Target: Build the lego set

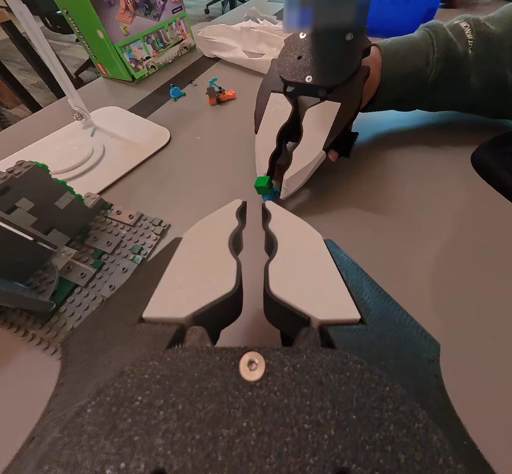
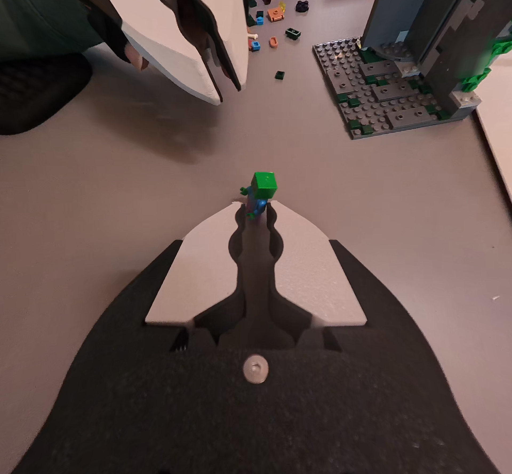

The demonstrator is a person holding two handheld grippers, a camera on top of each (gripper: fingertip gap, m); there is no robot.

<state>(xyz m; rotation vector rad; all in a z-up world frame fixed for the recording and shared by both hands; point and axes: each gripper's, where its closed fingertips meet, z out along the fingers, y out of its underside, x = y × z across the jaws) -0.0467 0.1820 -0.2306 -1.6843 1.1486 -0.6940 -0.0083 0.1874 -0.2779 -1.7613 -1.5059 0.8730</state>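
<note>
A minifigure with a green cube head and blue body [image 2: 261, 192] stands upright on the grey table. My right gripper [image 2: 255, 206] is shut on its lower body. In the left wrist view the right gripper [image 1: 277, 189] reaches down from the upper right, holding the minifigure [image 1: 263, 185]. My left gripper [image 1: 253, 203] is empty, its jaws a narrow gap apart, just in front of the figure. The left gripper also shows at the upper left of the right wrist view [image 2: 230, 94]. The grey lego build [image 1: 55, 225] with its studded baseplate [image 2: 360, 100] and tall wall [image 2: 443, 31] stands to the side.
The green set box [image 1: 124, 23], a white lamp base [image 1: 97, 139] and white bags [image 1: 243, 40] lie at the back. A small orange build [image 1: 220, 95] and a blue piece [image 1: 176, 92] sit nearby. Loose pieces [image 2: 271, 17] are scattered beyond the left gripper. Left tips to right tips: about 7 cm. The grey lego build [image 1: 55, 225] is about 20 cm from both grippers' fingertips. It is also in sight in the right wrist view [image 2: 441, 54].
</note>
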